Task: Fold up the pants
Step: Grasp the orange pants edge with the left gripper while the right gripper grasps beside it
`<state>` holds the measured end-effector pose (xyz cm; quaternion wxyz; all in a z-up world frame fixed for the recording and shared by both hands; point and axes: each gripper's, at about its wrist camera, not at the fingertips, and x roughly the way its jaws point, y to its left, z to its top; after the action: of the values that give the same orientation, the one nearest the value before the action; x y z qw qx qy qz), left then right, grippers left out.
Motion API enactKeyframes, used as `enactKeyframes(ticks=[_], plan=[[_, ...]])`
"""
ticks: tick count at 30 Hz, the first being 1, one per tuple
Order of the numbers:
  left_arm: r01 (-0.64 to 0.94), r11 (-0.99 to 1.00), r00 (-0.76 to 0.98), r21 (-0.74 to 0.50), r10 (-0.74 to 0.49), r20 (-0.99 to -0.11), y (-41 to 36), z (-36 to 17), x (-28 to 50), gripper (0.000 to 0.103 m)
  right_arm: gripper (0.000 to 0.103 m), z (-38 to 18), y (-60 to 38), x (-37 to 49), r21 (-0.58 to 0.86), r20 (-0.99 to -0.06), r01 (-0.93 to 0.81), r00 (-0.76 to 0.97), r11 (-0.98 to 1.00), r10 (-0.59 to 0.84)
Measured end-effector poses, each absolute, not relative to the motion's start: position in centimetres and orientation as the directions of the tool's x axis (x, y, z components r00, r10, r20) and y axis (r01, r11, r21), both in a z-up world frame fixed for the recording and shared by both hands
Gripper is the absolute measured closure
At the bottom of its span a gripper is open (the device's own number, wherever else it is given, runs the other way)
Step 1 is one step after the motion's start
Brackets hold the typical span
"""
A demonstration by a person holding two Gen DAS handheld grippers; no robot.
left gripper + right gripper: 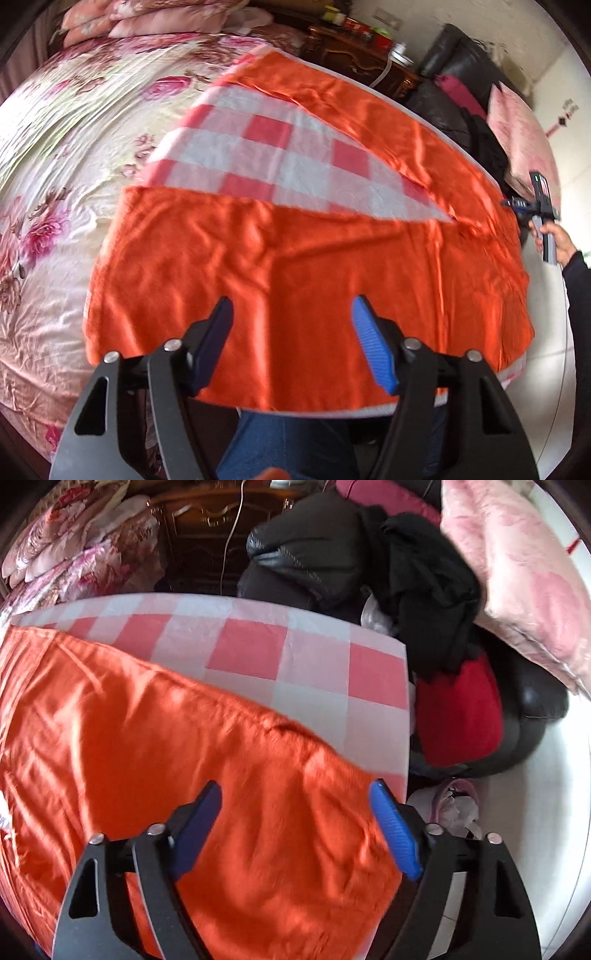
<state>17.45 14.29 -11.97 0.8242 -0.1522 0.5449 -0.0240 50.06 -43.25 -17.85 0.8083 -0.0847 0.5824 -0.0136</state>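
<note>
On a bench (pixel 258 140) covered in a pink-and-white check cloth: orange pants (pixel 295 251), spread flat with the two legs diverging in a V, check cloth bare in the wedge between them. Beside the bench at left, a bed (pixel 74 147) with a floral sheet and pillows at its head. Above the near leg, the left tool (pixel 291 310), jaws apart and pointing steeply down, nothing between the blue pads, no contact with the fabric visible. Over the other end of the pants near the bench corner, the right tool (pixel 295 794), likewise released, jaws spread wide above wrinkled orange cloth, empty. In the left wrist view, the right tool (pixel 543 199) at the far right edge, gripped by a hand (pixel 557 243) in a dark sleeve. Beyond the bench, a black leather sofa (pixel 306 554) heaped with dark clothes, a red cushion (pixel 458 712) and a pink pillow (pixel 517 572). Both views blurred.
</note>
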Motion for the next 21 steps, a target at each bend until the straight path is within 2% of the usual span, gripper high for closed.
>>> enactKeyframes(ticks=[3, 4, 5, 7, 8, 9, 10, 16, 21], plan=[[-0.152, 0.937, 0.41, -0.316, -0.231, -0.883, 15.8, -11.5, 19.5, 0.045, 0.027, -18.7, -43.1, 50.7, -0.1, -0.947, -0.115, 0.315, 0.988, -0.059], [-0.155, 0.932, 0.412, -0.329, -0.241, -0.878, 16.1, -11.4, 20.2, 0.047, 0.036, -19.0, -43.0, 51.0, -0.102, -0.95, -0.129, 0.307, 0.986, -0.058], [-0.157, 0.926, 0.419, -0.345, -0.254, -0.872, 16.4, -11.1, 21.4, 0.049, 0.039, -18.9, -42.9, 50.9, -0.088, -0.948, -0.13, 0.316, 0.988, -0.043], [-0.163, 0.919, 0.435, -0.359, -0.26, -0.862, 16.8, -10.5, 23.6, 0.05, 0.068, -18.5, -43.2, 50.4, -0.052, -0.943, -0.122, 0.332, 0.991, -0.009], [-0.167, 0.913, 0.447, -0.372, -0.266, -0.854, 17.1, -10.1, 25.2, 0.054, 0.076, -18.1, -43.3, 50.1, -0.038, -0.939, -0.116, 0.344, 0.993, 0.004], [-0.169, 0.905, 0.458, -0.389, -0.277, -0.844, 17.3, -9.8, 26.7, 0.056, 0.094, -17.5, -43.2, 49.6, -0.032, -0.932, -0.111, 0.363, 0.993, 0.011], [-0.179, 0.895, 0.471, -0.409, -0.287, -0.834, 17.7, -9.4, 28.7, 0.056, 0.097, -16.6, -42.9, 48.8, -0.029, -0.919, -0.114, 0.393, 0.993, 0.018], [-0.279, 0.78, 0.51, -0.561, -0.374, -0.775, 20.7, -8.9, 42.1, 0.057, 0.099, -10.1, -39.5, 40.4, -0.008, -0.818, -0.166, 0.568, 0.986, 0.089], [-0.366, 0.698, 0.467, -0.615, -0.435, -0.77, 21.2, -11.5, 52.9, 0.057, 0.099, -6.9, -36.3, 31.3, 0.119, -0.752, -0.241, 0.611, 0.963, 0.246]])
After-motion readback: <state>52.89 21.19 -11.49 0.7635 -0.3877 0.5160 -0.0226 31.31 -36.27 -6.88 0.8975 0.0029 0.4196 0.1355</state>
